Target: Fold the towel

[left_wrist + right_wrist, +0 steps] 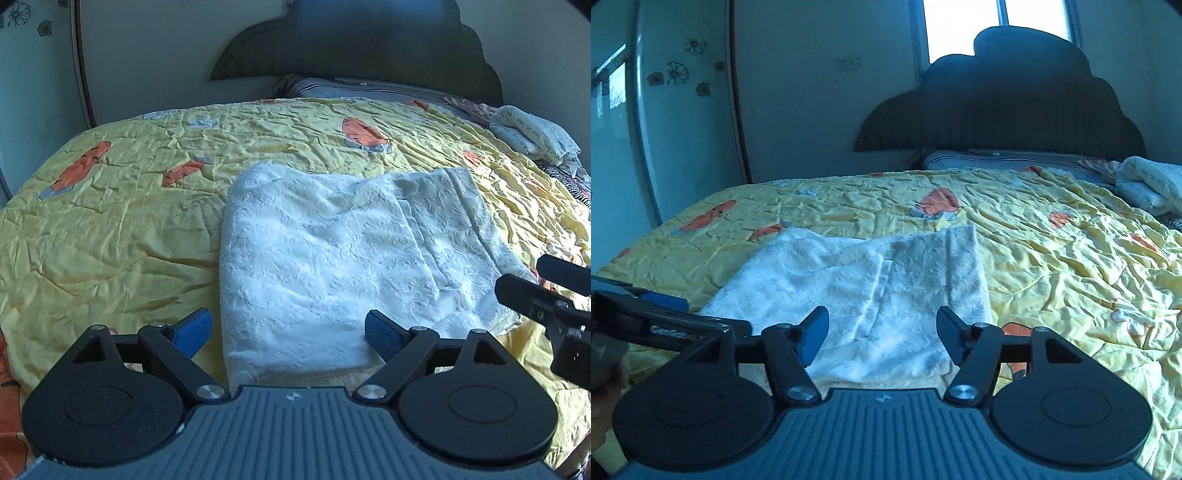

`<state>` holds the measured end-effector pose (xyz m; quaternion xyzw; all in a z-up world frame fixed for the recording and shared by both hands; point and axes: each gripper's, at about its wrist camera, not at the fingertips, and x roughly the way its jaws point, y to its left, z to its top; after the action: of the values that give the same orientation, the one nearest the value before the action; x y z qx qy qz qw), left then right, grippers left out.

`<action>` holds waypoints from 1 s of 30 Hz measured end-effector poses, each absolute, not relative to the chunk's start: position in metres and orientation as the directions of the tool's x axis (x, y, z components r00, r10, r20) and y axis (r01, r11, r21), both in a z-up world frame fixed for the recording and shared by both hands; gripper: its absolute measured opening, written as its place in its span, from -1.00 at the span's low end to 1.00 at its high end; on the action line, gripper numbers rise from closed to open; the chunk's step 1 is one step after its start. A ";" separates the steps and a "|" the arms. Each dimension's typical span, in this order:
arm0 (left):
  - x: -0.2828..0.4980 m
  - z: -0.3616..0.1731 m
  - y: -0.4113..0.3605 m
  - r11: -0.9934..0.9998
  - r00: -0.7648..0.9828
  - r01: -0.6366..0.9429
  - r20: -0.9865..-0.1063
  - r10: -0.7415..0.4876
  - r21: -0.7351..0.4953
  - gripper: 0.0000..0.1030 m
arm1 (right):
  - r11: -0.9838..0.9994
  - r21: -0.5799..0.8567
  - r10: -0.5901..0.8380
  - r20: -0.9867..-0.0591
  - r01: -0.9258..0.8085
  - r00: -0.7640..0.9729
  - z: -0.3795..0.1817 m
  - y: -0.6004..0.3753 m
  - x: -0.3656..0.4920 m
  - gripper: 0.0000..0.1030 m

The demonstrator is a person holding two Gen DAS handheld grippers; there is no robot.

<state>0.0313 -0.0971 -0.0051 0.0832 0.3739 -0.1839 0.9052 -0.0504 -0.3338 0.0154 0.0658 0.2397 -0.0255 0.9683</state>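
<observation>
Left wrist view shows the white towel (332, 258) in the middle of the frame, lying folded on the yellow quilt (110, 229) of the bed. No container is visible. The left gripper (288, 332) has its jaws wide apart above the near edge of the towel, not pressing it. At the right edge of this frame the right gripper (546, 291) appears from the side. The right wrist view alone shows the window (960, 26) at the top, and the right gripper (882, 336) with jaws apart, nothing clamped. The towel (857, 288) has an embossed pattern and a layered edge.
</observation>
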 end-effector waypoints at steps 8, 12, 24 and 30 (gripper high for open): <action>0.017 0.000 -0.092 0.926 0.653 0.377 -0.717 -0.245 0.027 0.80 | 0.996 0.080 0.007 -0.484 0.037 0.875 0.019 -0.308 -0.067 0.24; 0.013 -0.003 -0.084 0.927 0.638 0.375 -0.728 -0.251 0.009 0.80 | 0.997 0.070 -0.002 -0.510 0.044 0.860 0.007 -0.308 -0.067 0.27; 0.110 -0.012 -0.044 0.874 0.508 0.444 -0.747 -0.428 -0.199 0.79 | 0.906 0.418 0.191 -0.547 0.069 0.815 -0.019 -0.447 0.013 0.58; 0.159 -0.041 -0.040 0.780 0.309 0.493 -0.760 -0.571 -0.385 0.79 | 0.821 0.569 0.346 -0.565 0.050 0.749 -0.057 -0.491 0.047 0.58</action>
<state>0.1594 -0.0398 -0.0407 -0.0402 0.4867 -0.3293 0.8081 0.0475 -0.4908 -0.0569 0.2873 0.3445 0.0832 0.8899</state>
